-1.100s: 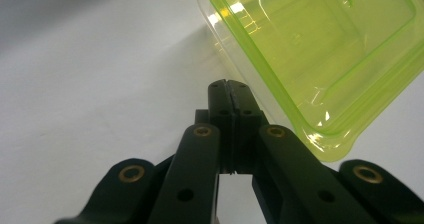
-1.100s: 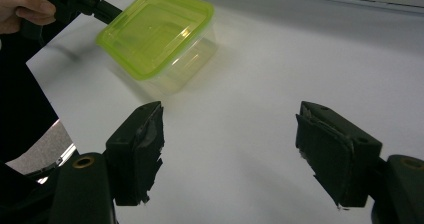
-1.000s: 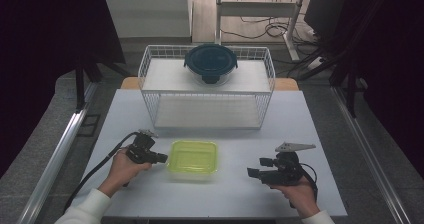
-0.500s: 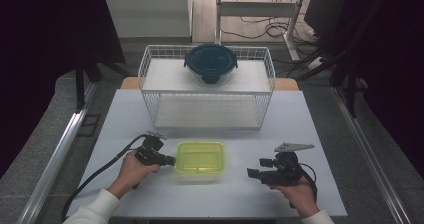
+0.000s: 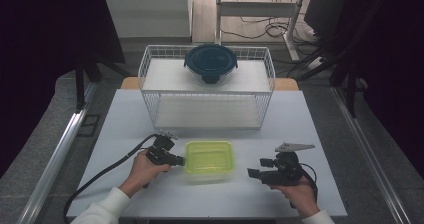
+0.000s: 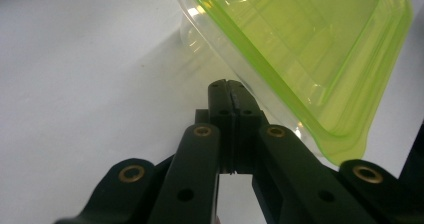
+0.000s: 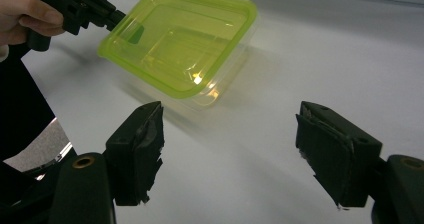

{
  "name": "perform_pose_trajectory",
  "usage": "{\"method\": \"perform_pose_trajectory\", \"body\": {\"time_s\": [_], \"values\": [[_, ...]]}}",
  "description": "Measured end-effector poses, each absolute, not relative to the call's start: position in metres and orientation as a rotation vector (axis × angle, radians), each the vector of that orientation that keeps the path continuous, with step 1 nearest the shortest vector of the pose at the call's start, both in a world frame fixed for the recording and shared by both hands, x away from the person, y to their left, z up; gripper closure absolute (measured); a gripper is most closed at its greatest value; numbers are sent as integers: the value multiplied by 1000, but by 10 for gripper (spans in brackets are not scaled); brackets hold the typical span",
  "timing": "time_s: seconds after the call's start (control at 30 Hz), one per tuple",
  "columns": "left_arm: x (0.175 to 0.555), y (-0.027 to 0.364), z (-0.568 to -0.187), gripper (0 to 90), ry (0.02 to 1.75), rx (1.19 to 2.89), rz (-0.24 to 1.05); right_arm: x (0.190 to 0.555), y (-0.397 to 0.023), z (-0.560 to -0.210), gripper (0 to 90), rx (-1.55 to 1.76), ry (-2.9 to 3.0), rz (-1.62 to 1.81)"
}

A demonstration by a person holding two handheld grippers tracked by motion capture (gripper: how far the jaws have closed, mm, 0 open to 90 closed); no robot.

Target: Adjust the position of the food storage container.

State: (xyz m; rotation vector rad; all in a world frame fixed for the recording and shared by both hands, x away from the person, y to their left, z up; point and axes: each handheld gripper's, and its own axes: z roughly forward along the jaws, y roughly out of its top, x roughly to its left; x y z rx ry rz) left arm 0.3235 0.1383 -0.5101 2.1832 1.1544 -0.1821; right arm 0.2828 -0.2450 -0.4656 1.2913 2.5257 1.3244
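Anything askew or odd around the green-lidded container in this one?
Yes: the green-lidded container sits tilted, its left edge raised off the table where the shut left hand-held gripper meets it. Nothing spilled or visibly damaged.

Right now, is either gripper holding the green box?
No. The left gripper, jaws shut on nothing, only pushes against the green-lidded box at its side. The right gripper is open, apart from it.

container: tabletop front-centre, between left gripper and right gripper
wire rack: behind container — lidded bowl on top

high view looks down; both tool views, close, share the green-lidded box.
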Motion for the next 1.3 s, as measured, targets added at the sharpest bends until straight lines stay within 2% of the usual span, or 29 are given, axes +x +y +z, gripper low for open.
{"method": "perform_pose_trajectory", "body": {"time_s": [0.43, 0.8, 0.9, 1.07, 1.17, 1.3], "values": [[323, 143, -506, 898, 1174, 2202, -101, 283, -246, -465, 272, 1294, 2522, 1326], [304, 167, -490, 873, 1174, 2094, -51, 283, -247, -466, 272, 1293, 2519, 1318], [297, 169, -483, 763, 1172, 2057, -16, 283, -247, -466, 272, 1294, 2517, 1317], [288, 170, -479, 464, 1215, 2049, 49, 284, -248, -466, 272, 1298, 2516, 1316], [285, 170, -479, 391, 1205, 2051, 55, 284, -248, -467, 272, 1296, 2516, 1313], [282, 170, -478, 342, 1188, 2036, 45, 284, -248, -467, 272, 1300, 2512, 1312]]}}
